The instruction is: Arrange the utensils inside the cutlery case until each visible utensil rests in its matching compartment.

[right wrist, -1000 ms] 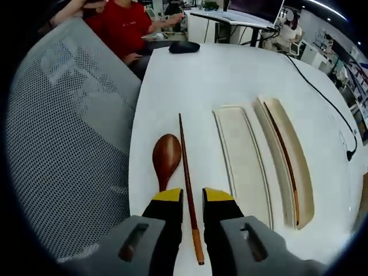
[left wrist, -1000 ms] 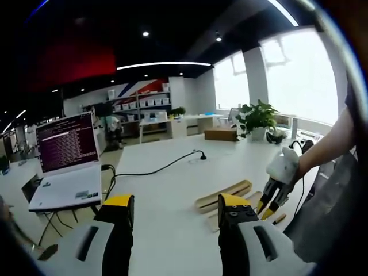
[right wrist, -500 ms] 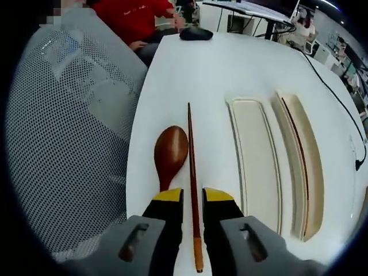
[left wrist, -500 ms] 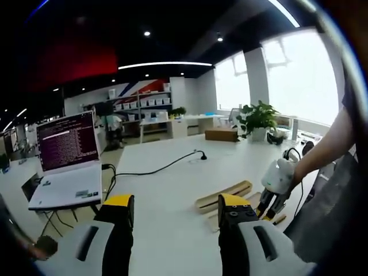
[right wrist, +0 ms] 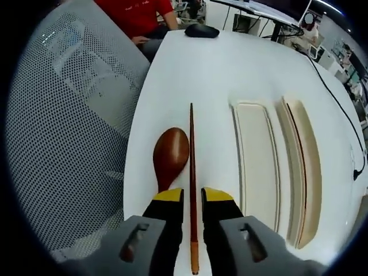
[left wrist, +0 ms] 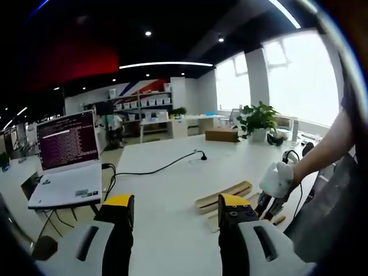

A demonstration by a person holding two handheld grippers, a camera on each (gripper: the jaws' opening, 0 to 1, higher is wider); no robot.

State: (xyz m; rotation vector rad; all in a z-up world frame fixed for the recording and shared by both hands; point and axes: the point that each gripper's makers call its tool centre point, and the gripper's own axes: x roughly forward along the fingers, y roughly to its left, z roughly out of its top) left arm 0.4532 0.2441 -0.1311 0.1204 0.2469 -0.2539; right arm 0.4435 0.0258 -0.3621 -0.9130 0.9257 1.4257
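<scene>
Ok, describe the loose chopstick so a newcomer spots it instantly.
On the white table, left of the pale cutlery case in the right gripper view, lie two dark wooden utensils. The chopstick is the long thin rod running between the right gripper jaws; its neighbour, the spoon, has a broad oval bowl.

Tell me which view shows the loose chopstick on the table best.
The right gripper view: the chopstick lies full length between that gripper's fingers, beside the wooden spoon. In the left gripper view it is too small to tell.

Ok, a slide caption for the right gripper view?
Open right gripper straddling a chopstick beside the wooden spoon, cutlery case alongside.
</scene>
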